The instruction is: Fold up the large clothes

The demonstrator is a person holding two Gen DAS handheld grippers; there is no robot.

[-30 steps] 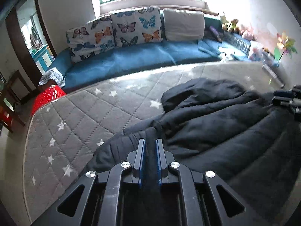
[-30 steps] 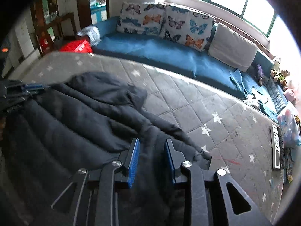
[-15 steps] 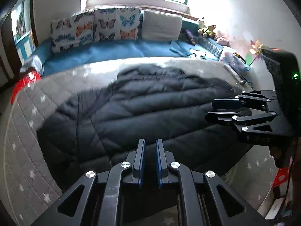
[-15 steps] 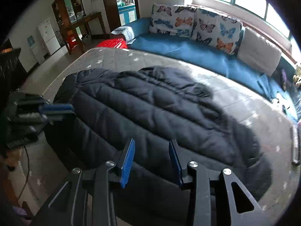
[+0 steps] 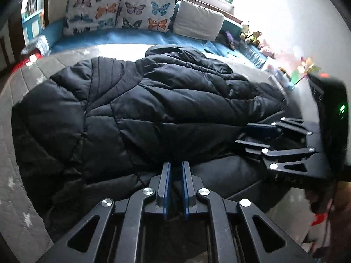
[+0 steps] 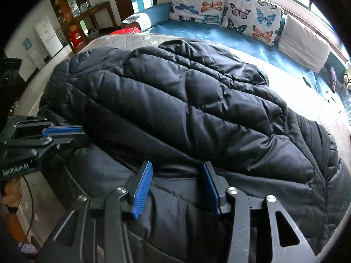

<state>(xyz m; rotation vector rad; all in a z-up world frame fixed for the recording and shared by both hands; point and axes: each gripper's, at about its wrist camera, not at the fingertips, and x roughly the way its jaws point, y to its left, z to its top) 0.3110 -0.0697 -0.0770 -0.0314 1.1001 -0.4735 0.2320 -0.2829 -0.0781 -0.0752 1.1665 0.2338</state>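
A black quilted jacket lies doubled over on the grey star-patterned bed, its folded upper layer ending near the front edge. My left gripper is shut on the jacket's near edge, with dark fabric pinched between its blue pads. In the right wrist view it shows at the left. My right gripper hangs over the jacket near the same edge. Its jaws are opening, and the fabric lies loosely between the blue pads. It also appears in the left wrist view at the right.
A blue sofa with butterfly cushions and a plain pillow runs along the bed's far side under the window. Stuffed toys and a pinwheel stand at the far right. A red crate and wooden furniture sit far left.
Both grippers have drawn the jacket's edge back toward the bed's near side, laying one layer over the other. The right jaws have spread wider; the left stay shut.
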